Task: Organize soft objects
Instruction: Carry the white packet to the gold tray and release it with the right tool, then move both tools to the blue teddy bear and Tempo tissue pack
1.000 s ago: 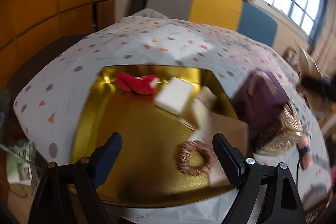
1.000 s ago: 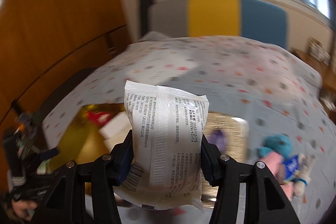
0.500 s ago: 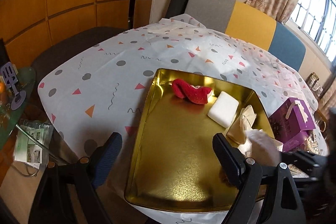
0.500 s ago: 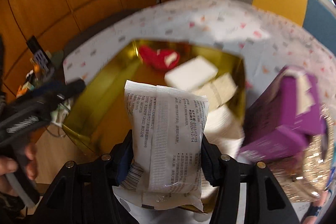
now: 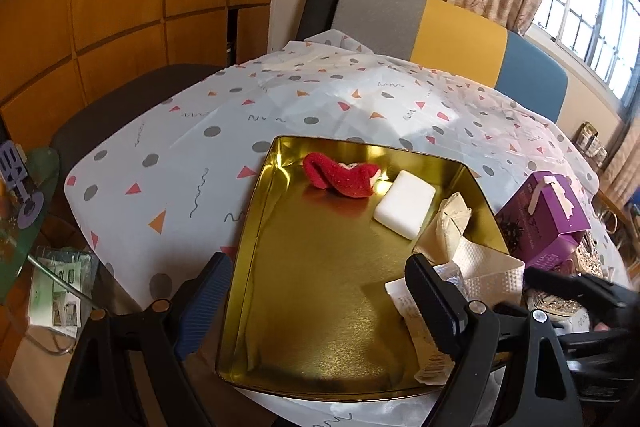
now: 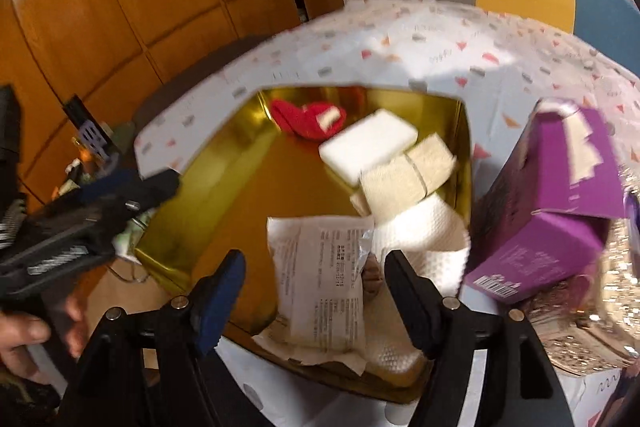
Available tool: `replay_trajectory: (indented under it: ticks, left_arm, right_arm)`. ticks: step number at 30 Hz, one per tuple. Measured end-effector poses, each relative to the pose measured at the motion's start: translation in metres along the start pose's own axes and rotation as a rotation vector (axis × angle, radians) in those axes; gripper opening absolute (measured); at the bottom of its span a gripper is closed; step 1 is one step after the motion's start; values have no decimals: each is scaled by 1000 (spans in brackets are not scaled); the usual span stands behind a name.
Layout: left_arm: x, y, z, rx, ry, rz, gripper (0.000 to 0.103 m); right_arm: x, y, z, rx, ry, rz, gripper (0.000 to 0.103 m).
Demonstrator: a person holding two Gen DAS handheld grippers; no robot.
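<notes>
Right tongs have just been opening: half a second ago they clamped the sealed snack packet, now both pads stand clear of it and it lies in the gold tray near corner, on white paper towel. Judged: packet placed, 1 more soft item sorted. Left tongs wide, empty, hovering over the tray.

Right view shows packet whole plus the person's hand. Left view, sharper, shows red plush, white sponge, patterned tabletop; its own finger hides most of the packet.
</notes>
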State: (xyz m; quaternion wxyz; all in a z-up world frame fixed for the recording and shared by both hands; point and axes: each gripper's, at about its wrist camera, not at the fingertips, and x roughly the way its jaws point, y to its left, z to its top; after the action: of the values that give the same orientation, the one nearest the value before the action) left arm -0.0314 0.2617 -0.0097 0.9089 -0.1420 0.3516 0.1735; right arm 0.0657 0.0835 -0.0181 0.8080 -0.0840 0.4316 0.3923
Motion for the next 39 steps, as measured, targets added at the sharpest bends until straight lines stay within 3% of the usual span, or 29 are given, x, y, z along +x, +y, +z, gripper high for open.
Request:
replay_trajectory:
  ticks: [5,11,19,24,31,39]
  left_arm:
    - [-5,-11,-1,26,-6,-13,89]
    - [-12,-28,-4,82,-19,-31,89]
    - [-16,-51,-9,147,-18,-59,90]
    - [-17,-61,-12,174,-13,-74,90]
    - [-19,-72,-15,205,-12,-89,90]
    - [-21,-91,-17,254,-7,-105,90]
  right_arm:
    - [-38,-1,-5,-47,-112,-69,73]
    - [-69,-19,-12,-45,-183,-156,73]
    - [-117,-72,-22,85,-281,-259,73]
    - [-143,-115,-29,167,-310,-367,73]
    - [-181,-205,-58,385,-340,-584,73]
    - [-216,-313,-130,752,-370,-897,73]
